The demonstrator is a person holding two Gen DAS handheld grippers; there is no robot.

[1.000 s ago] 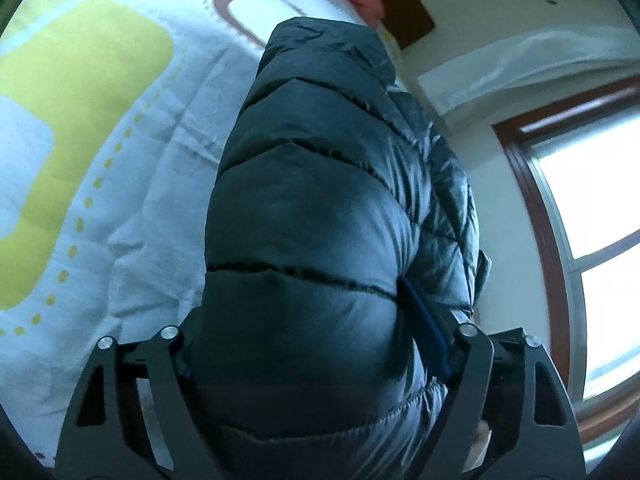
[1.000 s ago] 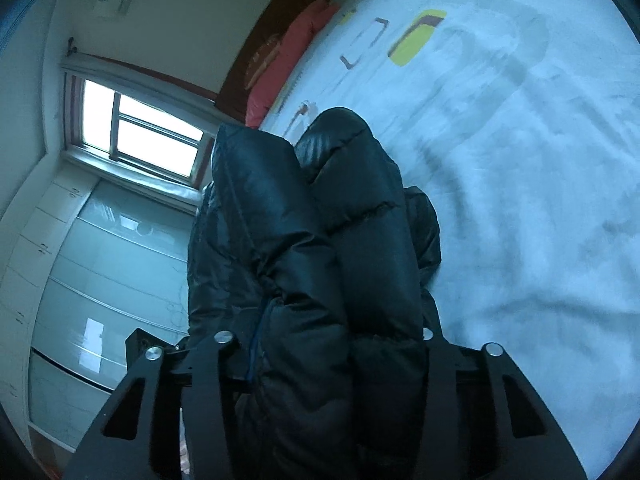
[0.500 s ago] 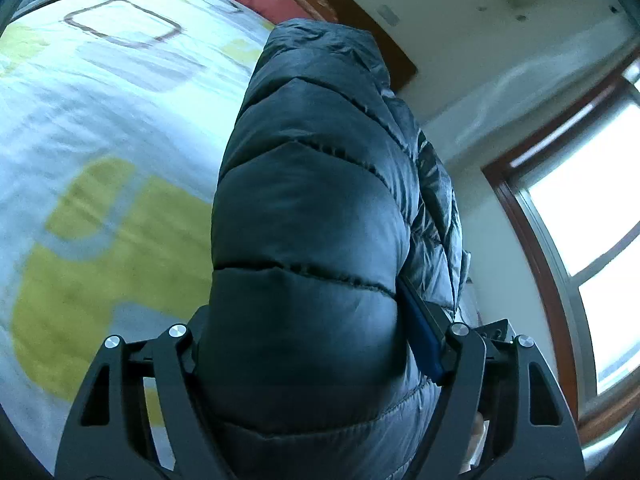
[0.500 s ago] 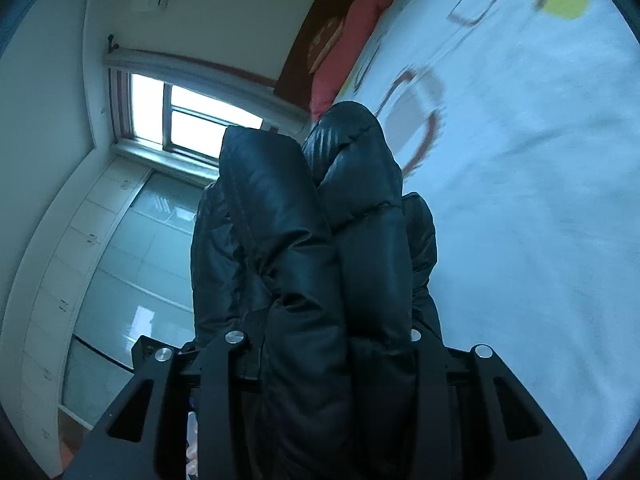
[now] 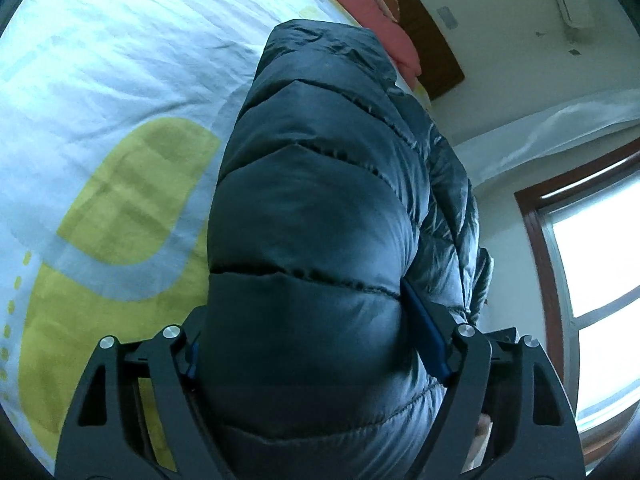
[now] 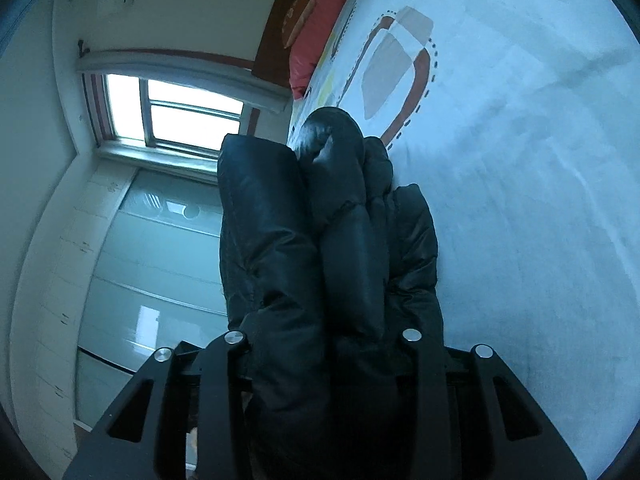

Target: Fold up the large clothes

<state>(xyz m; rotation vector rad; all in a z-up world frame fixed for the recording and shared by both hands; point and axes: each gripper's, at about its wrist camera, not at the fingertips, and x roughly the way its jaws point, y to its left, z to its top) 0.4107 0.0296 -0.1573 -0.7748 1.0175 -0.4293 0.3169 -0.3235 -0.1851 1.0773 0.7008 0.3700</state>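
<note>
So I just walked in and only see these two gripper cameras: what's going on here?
A person is working on a dark puffer jacket over a bed, with a handheld gripper in each hand. The left gripper has a thick quilted bundle of it between its fingers, and the right gripper clamps another bunched part. The jaws of both are opening a little, but the padding fills both gaps. The jacket looks lifted off the bed, so the folding is under way, not finished.

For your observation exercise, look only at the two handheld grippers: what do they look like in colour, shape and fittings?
Both are matte black. The left gripper has angular fingers with triangular cut-outs, round silver screws at the joints, and blue pads on the inner faces. The right gripper has the same black cut-out frame and silver screws; its pads are hidden. No cables or sleeves show.
</note>
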